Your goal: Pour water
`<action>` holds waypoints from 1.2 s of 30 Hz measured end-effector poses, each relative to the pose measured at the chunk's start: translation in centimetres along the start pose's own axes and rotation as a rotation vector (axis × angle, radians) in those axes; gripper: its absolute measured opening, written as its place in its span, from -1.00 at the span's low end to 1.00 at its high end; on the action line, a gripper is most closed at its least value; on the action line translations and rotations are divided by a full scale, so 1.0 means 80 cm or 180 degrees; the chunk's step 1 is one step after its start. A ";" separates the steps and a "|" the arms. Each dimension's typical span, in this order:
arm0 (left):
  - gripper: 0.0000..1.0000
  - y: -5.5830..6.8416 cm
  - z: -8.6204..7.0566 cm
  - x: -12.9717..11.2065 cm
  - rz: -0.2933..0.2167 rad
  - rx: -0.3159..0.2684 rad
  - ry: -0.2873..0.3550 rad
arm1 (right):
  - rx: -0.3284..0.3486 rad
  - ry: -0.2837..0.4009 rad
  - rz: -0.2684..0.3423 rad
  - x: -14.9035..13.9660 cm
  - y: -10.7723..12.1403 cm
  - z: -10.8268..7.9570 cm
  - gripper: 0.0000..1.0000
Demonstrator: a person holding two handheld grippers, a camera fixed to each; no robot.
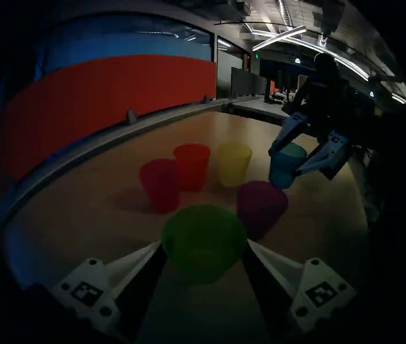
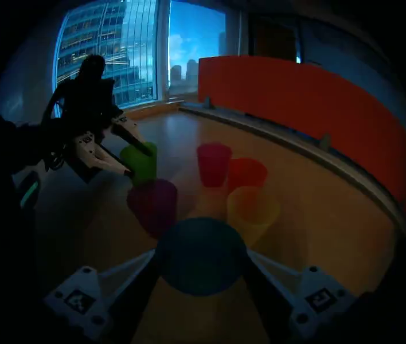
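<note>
Green cup (image 1: 204, 243) sits between left fingers (image 1: 139, 268) (teal cup (image 2: 201, 255), right fingers (image 2: 273, 270)).

A translucent green plastic cup (image 1: 204, 243) stands upright, clamped in the left gripper (image 1: 203, 247), and a teal plastic cup (image 2: 201, 255) stands upright in the right gripper (image 2: 201, 252). Between them a red cup (image 1: 160, 183), orange cup (image 1: 192, 165), yellow cup (image 1: 233, 164) and purple cup (image 1: 260, 206) stand clustered upright.

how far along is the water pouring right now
Done: both grasps. The left hand-held gripper is shut on the green plastic cup, the right hand-held gripper on the teal plastic cup. In hand: both cups held about upright, apart. Left: the pour itself; whether either holds water I cannot tell. The red plastic cup, orange cup, yellow cup and purple cup stand on the wooden table.
</note>
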State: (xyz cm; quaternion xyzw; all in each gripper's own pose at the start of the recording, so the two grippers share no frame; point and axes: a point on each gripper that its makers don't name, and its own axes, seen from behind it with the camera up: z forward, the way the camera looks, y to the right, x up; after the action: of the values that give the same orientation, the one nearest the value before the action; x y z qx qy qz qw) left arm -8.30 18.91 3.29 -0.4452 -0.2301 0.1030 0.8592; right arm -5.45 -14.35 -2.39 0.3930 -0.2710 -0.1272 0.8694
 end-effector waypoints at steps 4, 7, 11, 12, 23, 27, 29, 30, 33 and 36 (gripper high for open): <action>0.72 0.004 -0.013 0.018 -0.0033 0.0021 0.0133 | -0.0049 0.0124 0.0003 0.021 0.002 -0.011 0.82; 0.72 0.004 -0.023 0.034 -0.0037 0.0066 0.0240 | -0.0072 0.0216 -0.0006 0.036 0.001 -0.019 0.82; 0.72 0.001 -0.039 0.057 -0.0038 0.0136 0.0394 | -0.0103 0.0342 -0.0019 0.055 0.000 -0.028 0.82; 0.72 0.001 -0.043 0.062 -0.0039 0.0149 0.0433 | -0.0110 0.0374 -0.0022 0.060 0.000 -0.030 0.82; 0.72 0.000 -0.092 0.121 0.0007 0.0259 0.0861 | -0.0183 0.0715 -0.0035 0.114 -0.001 -0.051 0.82; 0.72 0.002 -0.107 0.136 0.0004 0.0276 0.0978 | -0.0209 0.0820 -0.0047 0.131 -0.002 -0.058 0.82; 0.73 0.003 -0.113 0.142 0.0007 0.0284 0.1023 | -0.0221 0.0870 -0.0053 0.137 -0.002 -0.060 0.82; 0.73 0.004 -0.116 0.144 0.0008 0.0287 0.1044 | -0.0226 0.0894 -0.0056 0.140 -0.003 -0.062 0.82; 0.73 0.006 -0.122 0.150 0.0018 0.0305 0.1096 | -0.0234 0.0953 -0.0062 0.148 -0.004 -0.065 0.82; 0.73 0.007 -0.127 0.156 0.0024 0.0329 0.1147 | -0.0236 0.1004 -0.0071 0.157 -0.006 -0.068 0.82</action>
State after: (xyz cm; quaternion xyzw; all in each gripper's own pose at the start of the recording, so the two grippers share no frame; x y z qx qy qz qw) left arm 7.57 16.71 1.58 -0.4126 -0.0653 0.0364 0.9078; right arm 7.97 -16.75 -1.07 0.3788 -0.1219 -0.0835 0.9136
